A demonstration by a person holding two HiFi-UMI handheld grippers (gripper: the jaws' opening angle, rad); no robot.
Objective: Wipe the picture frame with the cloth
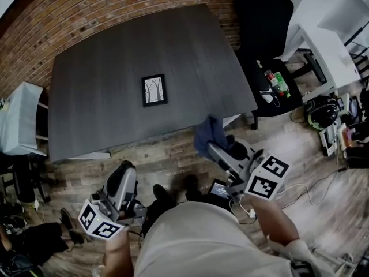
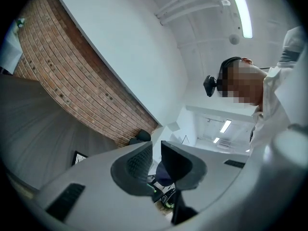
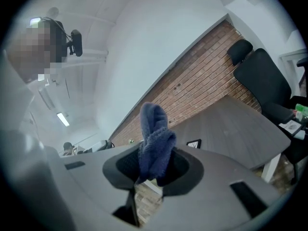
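Note:
The small black picture frame [image 1: 154,90] lies flat near the middle of the dark grey table [image 1: 104,97]. It shows small in the left gripper view as the picture frame [image 2: 79,157] and in the right gripper view as the picture frame [image 3: 194,144]. My right gripper [image 1: 214,146] is shut on a blue cloth [image 1: 209,133], level with the table's near edge and well short of the frame. The cloth [image 3: 155,138] stands up bunched between the right gripper [image 3: 156,165] jaws. My left gripper [image 1: 124,172] hangs over the floor in front of the table. The left gripper [image 2: 156,153] jaws stand almost together with nothing between them.
A black office chair [image 1: 262,16] stands at the table's far right corner, with bottles [image 1: 277,82] on a seat beside it. A white desk [image 1: 323,36] is further right. A pale cabinet [image 1: 20,117] stands left of the table. Cables and bags lie on the wooden floor [image 1: 311,195]. A brick wall [image 1: 115,4] runs behind.

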